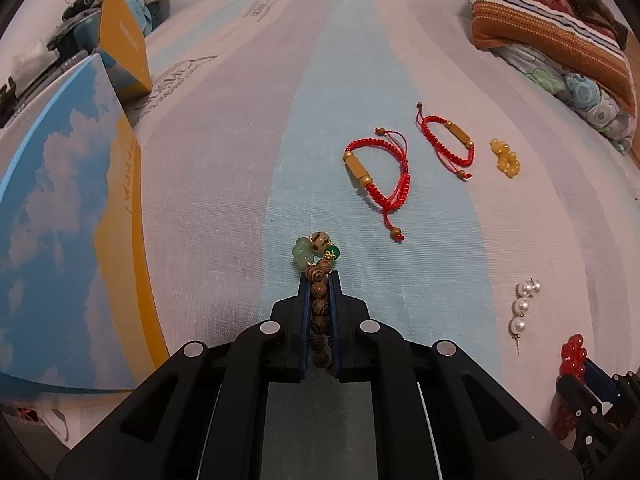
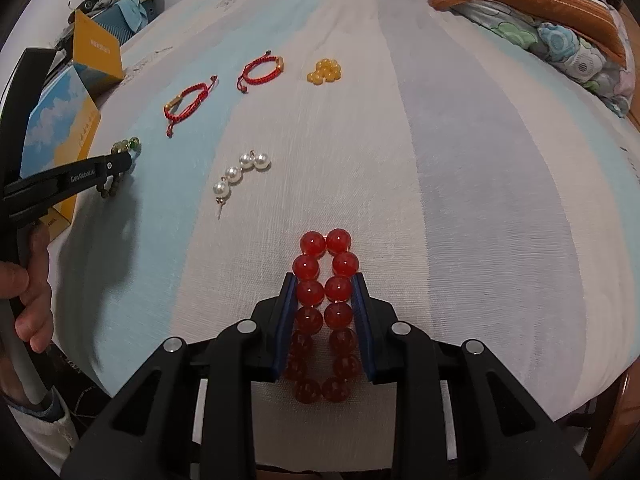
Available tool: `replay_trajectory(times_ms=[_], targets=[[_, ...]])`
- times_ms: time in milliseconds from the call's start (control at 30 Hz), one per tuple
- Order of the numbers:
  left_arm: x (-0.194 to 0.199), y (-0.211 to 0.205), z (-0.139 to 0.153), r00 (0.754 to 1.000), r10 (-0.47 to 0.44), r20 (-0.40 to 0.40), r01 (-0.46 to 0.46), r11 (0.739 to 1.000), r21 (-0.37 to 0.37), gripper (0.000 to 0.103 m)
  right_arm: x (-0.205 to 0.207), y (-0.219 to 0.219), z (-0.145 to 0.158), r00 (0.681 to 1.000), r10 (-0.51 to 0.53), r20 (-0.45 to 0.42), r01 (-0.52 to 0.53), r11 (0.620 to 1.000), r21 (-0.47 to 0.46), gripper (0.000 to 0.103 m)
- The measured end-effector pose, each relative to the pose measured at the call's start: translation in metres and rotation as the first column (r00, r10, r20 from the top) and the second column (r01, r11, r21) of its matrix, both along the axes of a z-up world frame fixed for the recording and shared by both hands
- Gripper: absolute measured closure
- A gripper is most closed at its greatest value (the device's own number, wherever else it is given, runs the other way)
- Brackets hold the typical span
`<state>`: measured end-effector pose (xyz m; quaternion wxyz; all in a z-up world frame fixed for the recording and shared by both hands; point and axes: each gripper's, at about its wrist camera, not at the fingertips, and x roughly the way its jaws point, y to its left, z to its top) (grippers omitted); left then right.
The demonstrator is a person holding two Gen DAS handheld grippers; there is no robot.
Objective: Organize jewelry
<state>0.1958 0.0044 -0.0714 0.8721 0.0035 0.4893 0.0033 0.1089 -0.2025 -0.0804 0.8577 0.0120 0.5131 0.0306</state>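
One wooden bead bracelet (image 1: 318, 300), with green beads at its far end, sits between the fingers of the left tongs (image 1: 319, 276), which are pressed together on its strand; its beaded end sticks out just past the tips. One red bead bracelet (image 2: 325, 304), folded into two rows, lies between the fingers of the right tongs (image 2: 325, 278), whose blue pads pinch it from both sides, with four beads poking out beyond the tips.

Ahead of the left tongs and to their right lie two red cord bracelets (image 1: 380, 176) (image 1: 448, 142), side by side but apart. One cluster of yellow beads (image 1: 505, 157) sits just beyond the farther cord bracelet. One string of four white pearls (image 2: 240, 174) lies between the two tongs, well ahead of the right pair.

All of this rests on a striped bed sheet (image 2: 460, 180). Two boxes (image 1: 68, 216) (image 1: 122, 36) printed with blue sky and orange stand to the left of the left tongs.

Both tongs point steeply down at the bed. A hand (image 2: 28, 292) grips the handle of the left tongs
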Motion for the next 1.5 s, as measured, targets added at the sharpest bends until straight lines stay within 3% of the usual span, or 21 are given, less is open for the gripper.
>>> replay_trajectory(times_ms=[133,167,900,1500], targets=[[0.0,0.001,0.004,1.0,-0.005,-0.005,0.005,1.0,-0.007,0.096,-0.001,0.001,0.006,1.0,-0.006,0.026,0.006,1.0,-0.002,0.078],[-0.001,0.0,0.006,1.0,-0.006,-0.003,0.006,1.0,-0.002,0.096,-0.002,0.002,0.008,0.999,-0.007,0.033,0.007,1.0,-0.002,0.091],[-0.03,0.003,0.054,0.998,-0.021,0.051,0.021,1.0,-0.002,0.096,-0.011,0.008,0.041,0.992,-0.02,0.127,0.022,1.0,-0.016,0.09],[-0.046,0.02,0.087,0.995,-0.018,0.094,0.018,1.0,-0.001,0.096,0.008,0.016,0.08,0.981,-0.035,0.192,0.043,0.998,-0.037,0.09]])
